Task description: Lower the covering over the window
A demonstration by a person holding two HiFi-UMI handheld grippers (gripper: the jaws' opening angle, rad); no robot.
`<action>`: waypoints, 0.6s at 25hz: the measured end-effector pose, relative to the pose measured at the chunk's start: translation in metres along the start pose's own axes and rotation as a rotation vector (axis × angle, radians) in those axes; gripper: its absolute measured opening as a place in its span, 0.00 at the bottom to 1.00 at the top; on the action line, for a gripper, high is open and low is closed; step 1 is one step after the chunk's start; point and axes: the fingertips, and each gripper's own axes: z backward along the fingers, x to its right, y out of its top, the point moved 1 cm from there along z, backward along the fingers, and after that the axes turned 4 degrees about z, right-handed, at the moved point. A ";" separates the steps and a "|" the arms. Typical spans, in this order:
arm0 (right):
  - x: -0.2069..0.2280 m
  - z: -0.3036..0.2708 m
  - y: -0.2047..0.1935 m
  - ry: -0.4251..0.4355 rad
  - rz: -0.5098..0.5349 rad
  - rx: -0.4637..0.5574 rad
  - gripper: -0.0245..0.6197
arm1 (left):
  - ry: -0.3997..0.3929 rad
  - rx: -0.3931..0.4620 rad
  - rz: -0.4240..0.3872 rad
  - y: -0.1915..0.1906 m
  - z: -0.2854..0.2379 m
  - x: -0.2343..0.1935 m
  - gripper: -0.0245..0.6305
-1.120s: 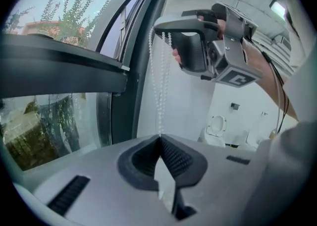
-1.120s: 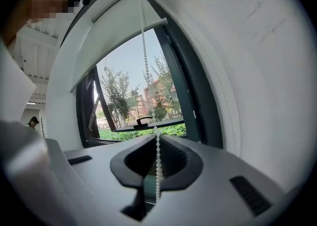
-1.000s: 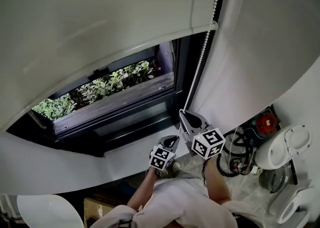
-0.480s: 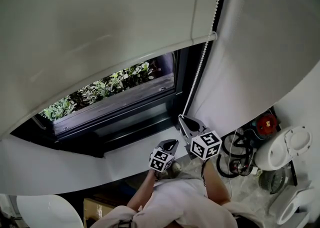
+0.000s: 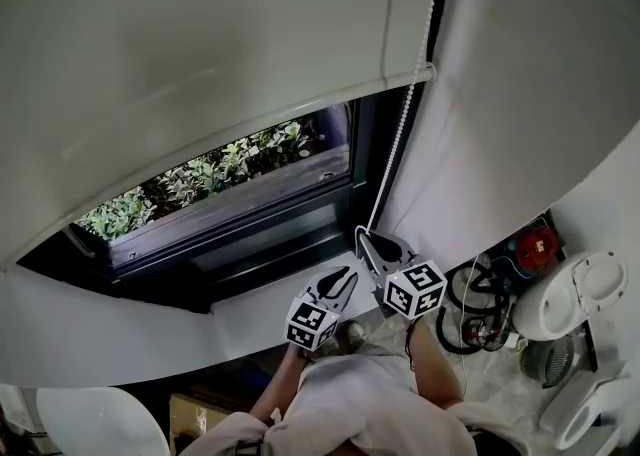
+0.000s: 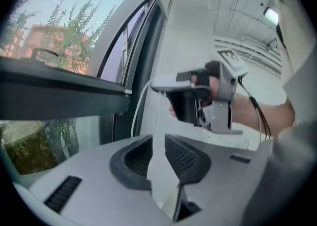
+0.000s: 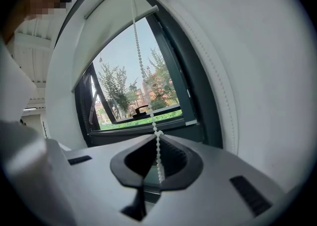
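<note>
Chain pulling is the step in hand. Our right gripper (image 5: 372,244) has its fingers (image 7: 183,163) clamped on the bead chain (image 5: 400,139) at the window's (image 5: 230,184) right edge, and the blind (image 5: 200,54) covers only the upper pane. Our left gripper (image 5: 342,279) has just been opening, its fingers apart and pressing nothing. We should regrip higher with it, then pull straight down.

The left tongs (image 6: 157,146) have just opened, seemingly off the bead cord (image 5: 402,124)
</note>
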 end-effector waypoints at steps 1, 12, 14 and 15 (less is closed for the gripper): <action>0.000 0.000 0.000 0.001 0.000 0.000 0.05 | 0.000 0.025 -0.011 0.014 0.005 0.001 0.15; -0.002 0.001 -0.002 0.015 -0.006 -0.001 0.05 | -0.015 0.253 -0.178 0.168 0.037 0.021 0.15; -0.003 0.001 -0.002 0.015 -0.007 -0.002 0.05 | -0.032 0.278 -0.207 0.189 0.036 0.028 0.14; -0.003 0.001 -0.002 0.015 -0.007 -0.002 0.05 | -0.038 0.293 -0.222 0.200 0.036 0.031 0.14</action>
